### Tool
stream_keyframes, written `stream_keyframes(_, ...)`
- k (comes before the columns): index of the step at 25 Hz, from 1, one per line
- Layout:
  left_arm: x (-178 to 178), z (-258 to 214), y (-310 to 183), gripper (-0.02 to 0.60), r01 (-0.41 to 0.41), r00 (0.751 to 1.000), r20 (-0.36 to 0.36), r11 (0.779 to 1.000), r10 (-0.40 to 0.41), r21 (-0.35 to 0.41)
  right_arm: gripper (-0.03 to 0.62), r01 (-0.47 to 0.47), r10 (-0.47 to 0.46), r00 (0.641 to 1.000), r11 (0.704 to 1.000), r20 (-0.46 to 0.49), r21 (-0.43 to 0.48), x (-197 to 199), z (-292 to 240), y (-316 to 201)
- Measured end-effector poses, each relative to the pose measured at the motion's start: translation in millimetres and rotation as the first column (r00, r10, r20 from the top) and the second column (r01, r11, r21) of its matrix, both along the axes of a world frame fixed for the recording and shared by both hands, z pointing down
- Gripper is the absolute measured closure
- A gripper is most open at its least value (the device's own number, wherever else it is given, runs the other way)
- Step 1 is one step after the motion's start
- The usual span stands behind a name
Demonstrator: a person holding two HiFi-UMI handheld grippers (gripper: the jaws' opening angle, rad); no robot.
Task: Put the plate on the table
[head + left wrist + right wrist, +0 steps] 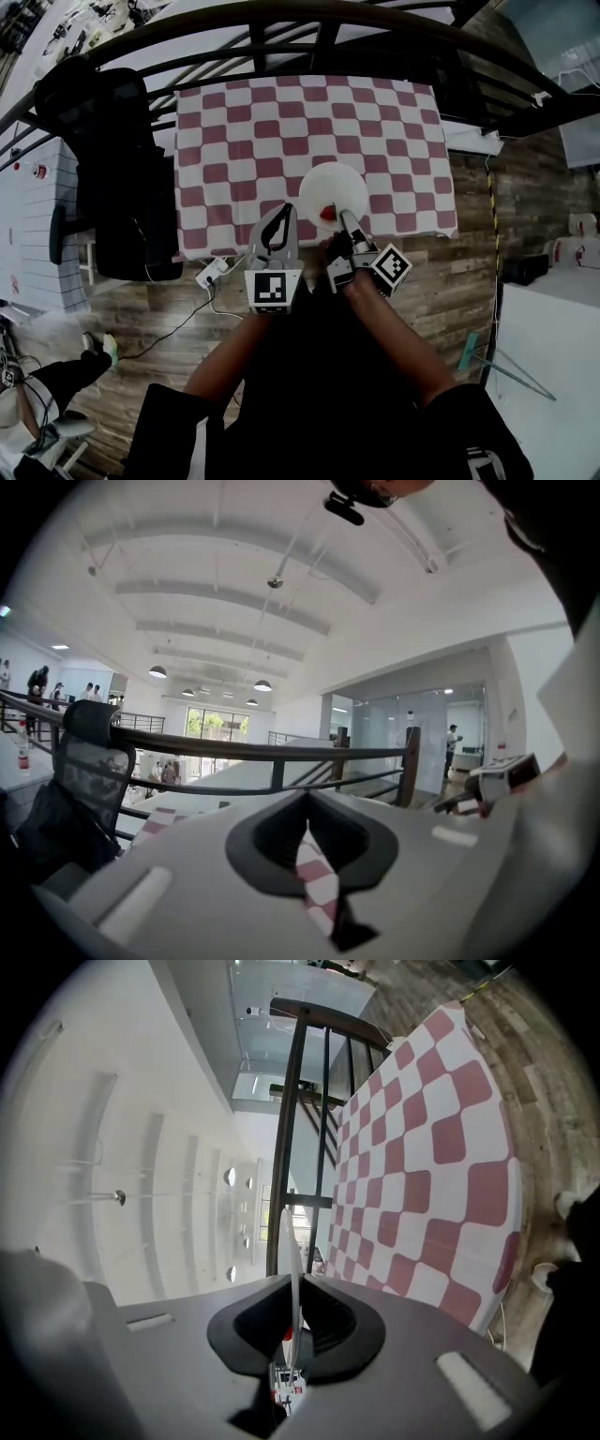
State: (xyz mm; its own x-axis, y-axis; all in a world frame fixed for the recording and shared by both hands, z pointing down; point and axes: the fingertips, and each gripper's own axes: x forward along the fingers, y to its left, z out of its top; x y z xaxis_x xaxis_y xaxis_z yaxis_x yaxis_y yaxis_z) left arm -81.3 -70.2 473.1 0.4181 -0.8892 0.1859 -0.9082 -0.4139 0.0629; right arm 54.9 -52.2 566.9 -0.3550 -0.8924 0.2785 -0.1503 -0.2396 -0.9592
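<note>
A round white plate (333, 190) with a small red mark near its rim hangs over the near right part of the table, which wears a red-and-white checked cloth (234, 141). My right gripper (345, 217) is shut on the plate's near edge. In the right gripper view the plate (292, 1260) shows edge-on as a thin white blade rising from the jaws of the right gripper (291, 1335), with the checked cloth (422, 1147) to the right. My left gripper (284, 210) is shut and holds nothing, at the table's front edge left of the plate. In its own view the left gripper (307, 832) shows only cloth through the slit.
A black office chair (122, 169) stands against the table's left side. A dark metal railing (309, 28) runs behind the table. A white power strip (211, 274) with a cable lies on the wooden floor below the front edge.
</note>
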Motion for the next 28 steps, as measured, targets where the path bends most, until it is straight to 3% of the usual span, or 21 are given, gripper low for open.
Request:
stream_keyframes(8,8.1,15.1,-25.4,0.574,0.027,0.999,-0.038,0.999,-0.029,-0.045,0.576,0.046,-0.046,0.998,0.999,-0.043,-0.013,14.5,15.0,-25.2)
stream_keyframes(15,18.3,11.0,-64.5,0.574,0.096,0.995,0.022,0.995,-0.096,-0.004,0.576,0.133,-0.132,0.991,0.991,-0.022,0.035,17.5,21.0,-63.6)
stream_keyframes(20,29.8,27.1,-91.8,0.574,0.105,0.994,0.011,0.994,-0.105,-0.038,0.576,0.190,-0.185,0.978,0.981,-0.096,0.039,29.1,42.5,-85.2)
stream_keyframes(24,35.1,32.3,-105.8,0.574,0.121,0.993,0.024,0.992,-0.120,-0.044,0.576,0.199,-0.196,0.980,0.977,-0.043,0.074,29.3,54.4,-106.1)
stream_keyframes(28,33.1,35.7,-116.4,0.574,0.144,0.989,0.027,0.988,-0.142,-0.051,0.576,0.238,-0.236,0.970,0.971,-0.052,0.031,28.5,77.8,-123.3)
